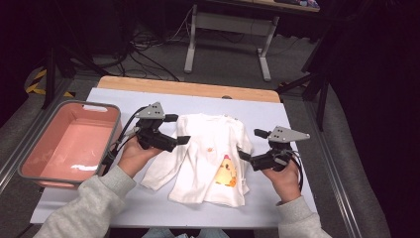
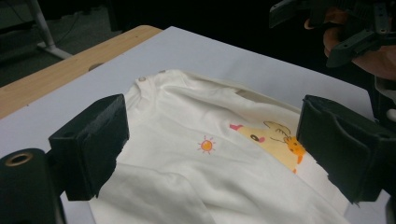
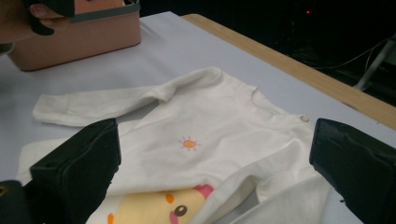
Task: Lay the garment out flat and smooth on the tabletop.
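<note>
The table (image 1: 148, 203), covered in a pale sheet with a wooden strip along its far edge, carries a pink rectangular plastic basin (image 1: 69, 144) at the left and a small white long-sleeved child's shirt with a yellow chick print (image 1: 208, 153) lying flat near the middle. One sleeve stretches out toward the basin; the other is already folded across the chest.

The left hand-held gripper (image 1: 181, 130) hovers at the shirt's left shoulder with its jaws spread wide and nothing between them. The right hand-held gripper (image 1: 250, 148) sits at the opposite edge, likewise open and empty.

The work looks like folding, and the main risk is the fabric itself. A pinch that takes both layers would probably drag the whole shirt across the smooth sheet instead of turning one part over. A shallow bite on the thin cotton could slip out mid-lift, letting the folded sleeve fall open. Uneven pulls from the two sides may bunch the chick print (image 2: 275, 140) into creases.
</note>
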